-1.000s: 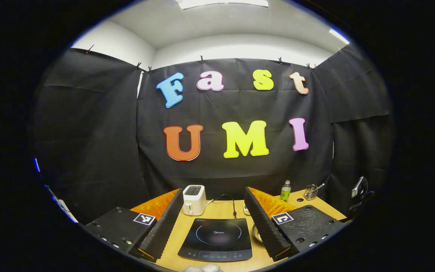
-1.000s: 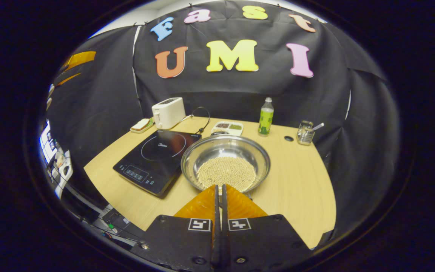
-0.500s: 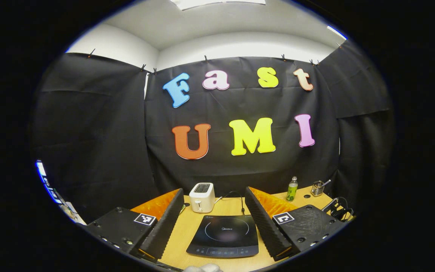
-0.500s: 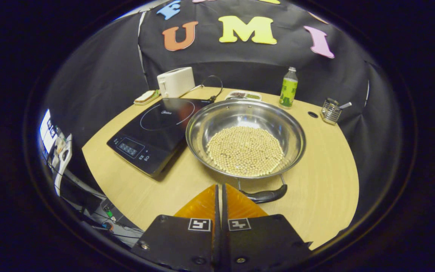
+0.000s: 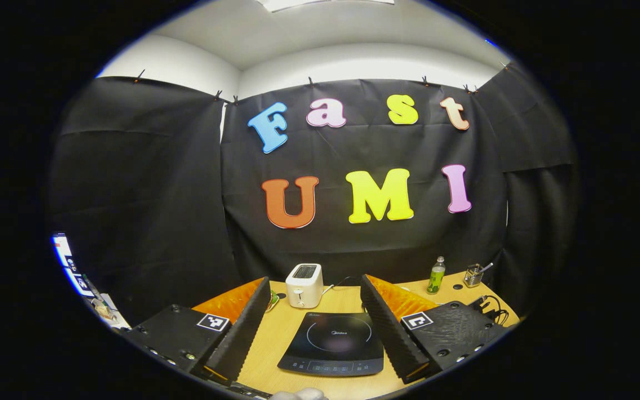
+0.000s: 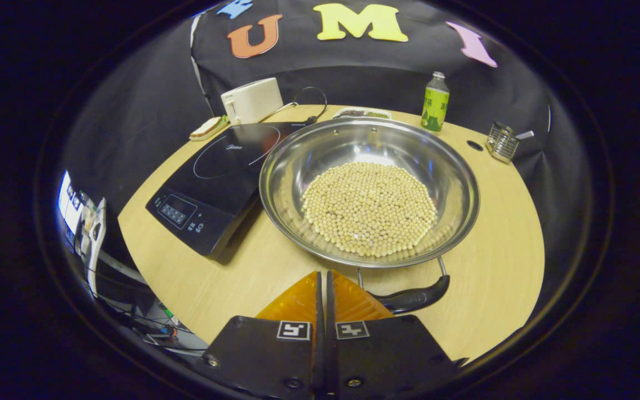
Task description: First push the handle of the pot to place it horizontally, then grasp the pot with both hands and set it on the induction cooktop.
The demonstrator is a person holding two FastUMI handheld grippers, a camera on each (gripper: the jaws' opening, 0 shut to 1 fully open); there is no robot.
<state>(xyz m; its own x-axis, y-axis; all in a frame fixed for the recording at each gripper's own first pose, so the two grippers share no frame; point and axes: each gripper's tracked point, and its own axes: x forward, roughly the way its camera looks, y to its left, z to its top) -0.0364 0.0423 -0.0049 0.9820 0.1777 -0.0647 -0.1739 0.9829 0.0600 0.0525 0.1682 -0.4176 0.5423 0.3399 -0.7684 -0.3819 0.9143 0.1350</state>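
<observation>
One pot (image 6: 369, 191), one cooktop (image 6: 214, 183), one toaster (image 6: 251, 100), one bottle (image 6: 435, 103).

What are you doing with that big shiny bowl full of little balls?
That's a pot holding pale round beans, sitting on the table beside the induction cooktop. The right gripper is shut and sits just in front of the pot's black handle, likely about to push it. The left gripper is open and held above the cooktop. The pot isn't on the cooktop yet.

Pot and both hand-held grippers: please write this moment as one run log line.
left hand-held gripper: open, above cooktop | right hand-held gripper: shut, beside handle | pot: on table
</observation>
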